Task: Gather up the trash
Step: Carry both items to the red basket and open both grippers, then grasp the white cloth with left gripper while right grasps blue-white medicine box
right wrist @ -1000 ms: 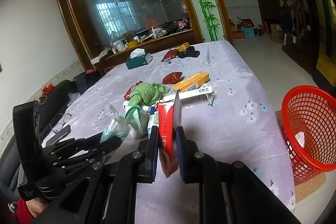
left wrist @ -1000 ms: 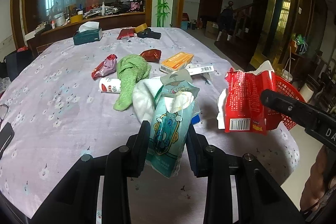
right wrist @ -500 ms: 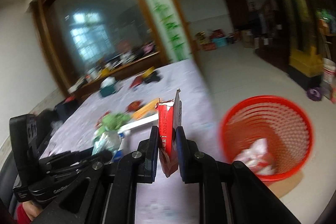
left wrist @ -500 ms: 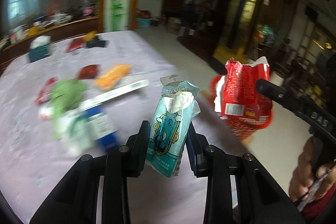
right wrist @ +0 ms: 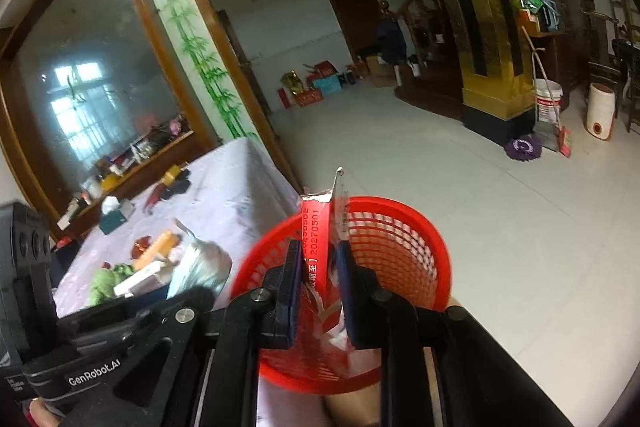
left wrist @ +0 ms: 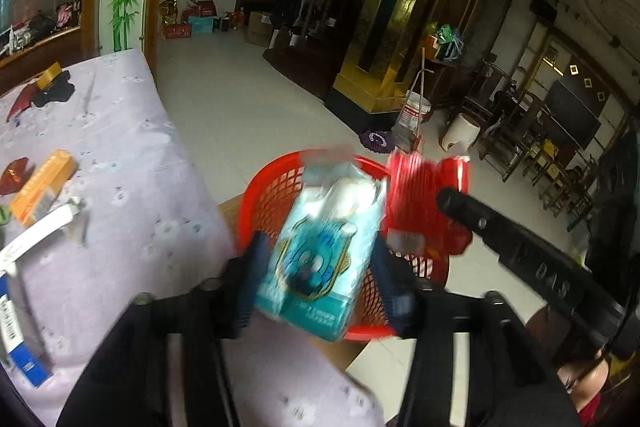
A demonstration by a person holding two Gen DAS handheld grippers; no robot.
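Note:
My left gripper (left wrist: 316, 263) is shut on a teal tissue pack (left wrist: 320, 255) and holds it over the near rim of the red mesh basket (left wrist: 272, 195) beside the table. My right gripper (right wrist: 318, 271) is shut on a flat red snack wrapper (right wrist: 316, 239), held upright over the same red basket (right wrist: 404, 247). The wrapper also shows blurred in the left wrist view (left wrist: 424, 203), with the right gripper's finger (left wrist: 500, 231) to its right. The basket holds some light trash (right wrist: 340, 343) at the bottom.
The table with a lilac flowered cloth (left wrist: 120, 163) lies to the left, carrying an orange box (left wrist: 40, 187), a white box (left wrist: 40, 231), dark red wrappers (left wrist: 12, 175) and a green cloth (right wrist: 108, 279). Tiled floor (right wrist: 520, 227) lies beyond the basket, with a gold pillar (right wrist: 488, 107).
Both grippers swung right from the table to above the red basket, each carrying its item. The table clutter moved to the left of both views.

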